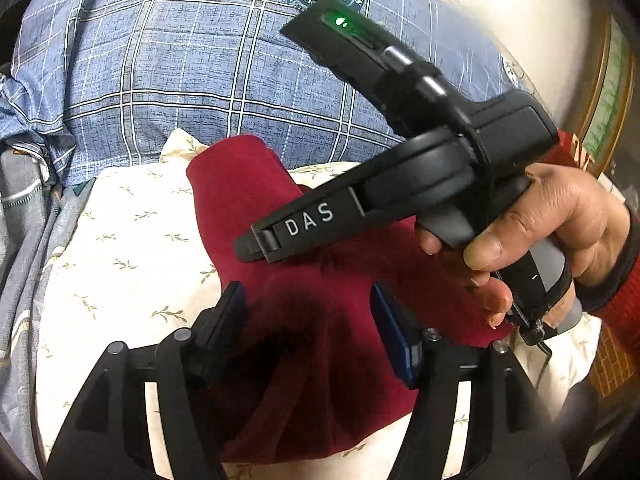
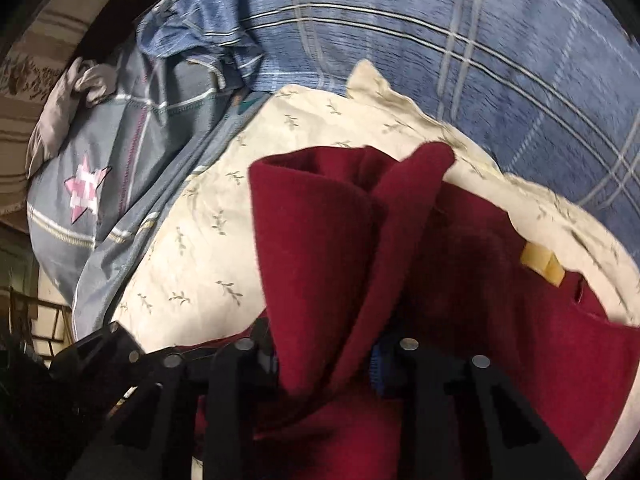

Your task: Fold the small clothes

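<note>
A dark red garment lies crumpled on a cream cloth with a leaf print. My left gripper hovers low over its middle with the jaws apart, the red fabric lying between and under them, untouched by the pads. In the left wrist view a hand holds my right gripper just above the garment, pointing left. In the right wrist view a raised fold of the red garment stands up from between the fingers of my right gripper, which is pinched on it. A yellow tag shows on the garment's right side.
Blue plaid bedding rises behind the cream cloth. A grey pillow with a pink star lies to the left. A framed picture hangs at the far right.
</note>
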